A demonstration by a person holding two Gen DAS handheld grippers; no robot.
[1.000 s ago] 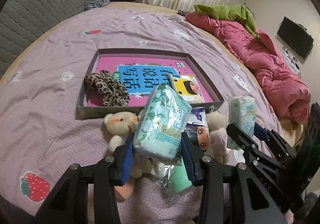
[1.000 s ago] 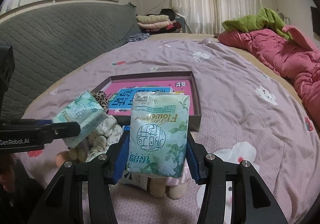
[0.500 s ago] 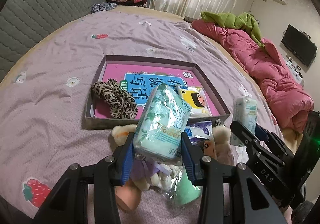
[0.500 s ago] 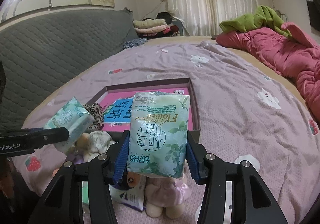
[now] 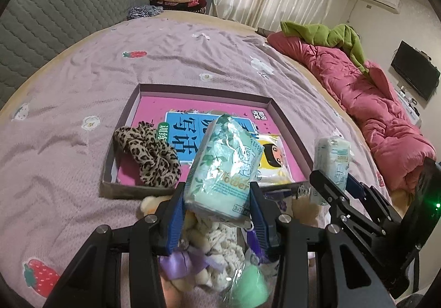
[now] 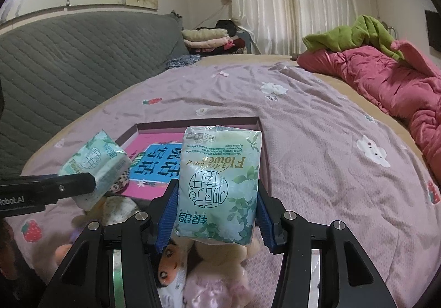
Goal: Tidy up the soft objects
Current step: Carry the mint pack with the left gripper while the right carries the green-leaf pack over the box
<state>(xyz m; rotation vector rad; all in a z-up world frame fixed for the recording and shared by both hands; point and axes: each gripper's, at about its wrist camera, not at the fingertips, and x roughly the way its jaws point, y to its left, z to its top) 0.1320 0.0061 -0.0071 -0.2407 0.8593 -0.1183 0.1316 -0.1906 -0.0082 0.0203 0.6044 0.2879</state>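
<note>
Tissue packs have drifted closer to the shallow box on the bed: our left gripper jaws stay clamped on one pack, right gripper jaws on another, both above the plush pile, nearly over the box.

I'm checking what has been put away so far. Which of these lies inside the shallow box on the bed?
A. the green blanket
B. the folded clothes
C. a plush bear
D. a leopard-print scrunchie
D: the leopard-print scrunchie lies in the near left corner of the shallow box, on its pink printed bottom, while the plush toys lie on the bedspread outside the box's near wall.
</note>
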